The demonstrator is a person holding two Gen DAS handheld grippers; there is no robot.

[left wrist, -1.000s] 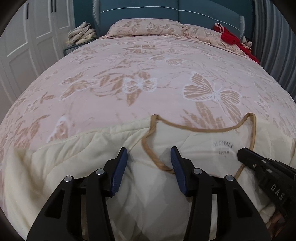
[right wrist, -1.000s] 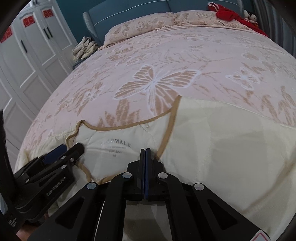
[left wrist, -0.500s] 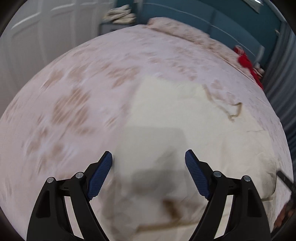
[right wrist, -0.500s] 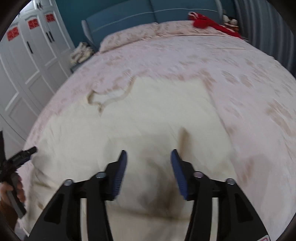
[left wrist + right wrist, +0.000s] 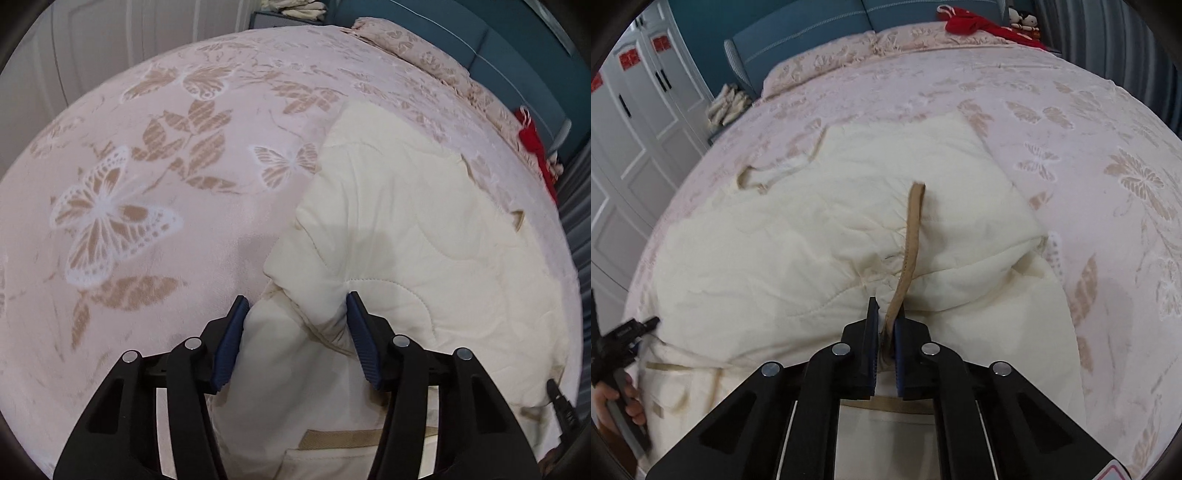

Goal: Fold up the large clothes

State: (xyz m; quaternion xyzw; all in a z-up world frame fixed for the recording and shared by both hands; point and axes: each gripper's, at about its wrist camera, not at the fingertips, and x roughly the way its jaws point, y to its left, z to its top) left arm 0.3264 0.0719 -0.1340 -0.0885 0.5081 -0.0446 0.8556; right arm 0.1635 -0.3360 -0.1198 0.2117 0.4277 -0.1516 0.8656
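Left wrist view: the left hand-held gripper [image 5: 297, 317] stands half wide, its jaws closing, with a bunched fold of the cream quilted garment [image 5: 424, 236] between the blue pads [image 5: 360, 332]. The garment lies on the pink butterfly bedspread [image 5: 147, 184], toward the right of the bed.

Right wrist view: the right hand-held gripper [image 5: 886, 325] is clamped narrow on the garment's tan trim strip [image 5: 911, 236]. The garment [image 5: 812, 229] lies crumpled mid-bed, with the left hand-held gripper [image 5: 628, 332] at its left edge.
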